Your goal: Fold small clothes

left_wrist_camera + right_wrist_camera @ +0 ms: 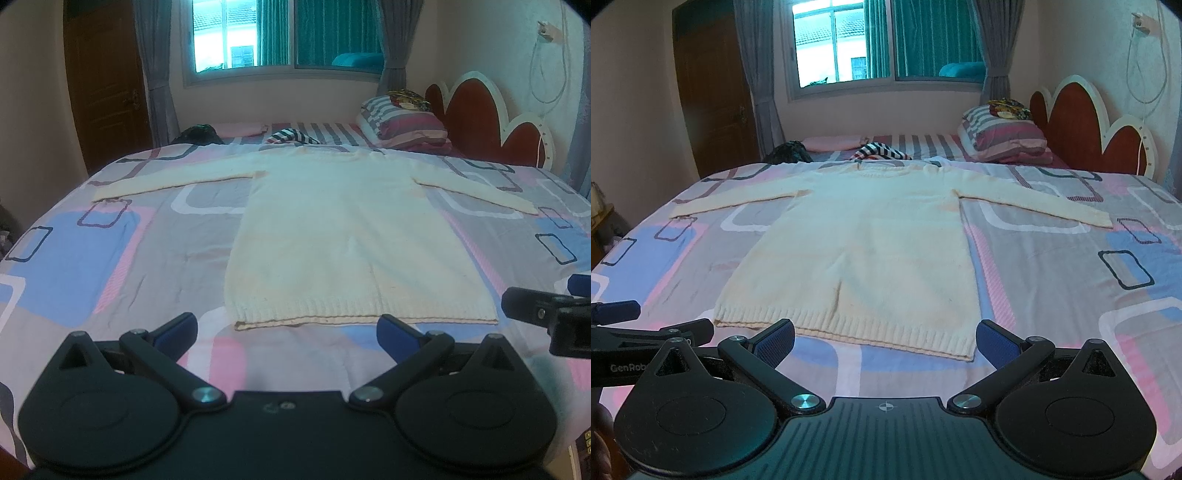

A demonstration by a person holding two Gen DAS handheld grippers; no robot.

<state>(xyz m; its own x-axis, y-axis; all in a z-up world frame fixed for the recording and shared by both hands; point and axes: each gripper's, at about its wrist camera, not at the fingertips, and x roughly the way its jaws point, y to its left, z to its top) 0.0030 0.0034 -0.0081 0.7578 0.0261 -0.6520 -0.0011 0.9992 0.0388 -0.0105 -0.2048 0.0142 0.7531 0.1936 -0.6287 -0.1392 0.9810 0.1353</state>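
- The cream knit sweater (343,236) (864,251) lies flat on the bed, body towards me, both sleeves spread straight out to the sides, ribbed hem nearest my grippers.
- My left gripper (287,332) hovers just short of the hem, jaws spread wide, nothing between the blue pads (177,330); I see it enter the right wrist view at the left edge (646,325).
- My right gripper (885,341) sits just short of the hem's right part, also wide apart and empty; it shows at the right edge of the left wrist view (554,314).
- Under the sweater is a bedsheet (92,251) (1071,266) patterned with pink, blue and grey rounded rectangles.
- Beyond the collar I see a striped garment (291,136) (879,151), a dark bundle (199,133) (786,151) and a striped pillow (402,122) (1004,136) by the red headboard (476,118) (1075,122).
- A curtained window (284,33) (886,40) and a brown door (107,88) (716,92) stand behind.
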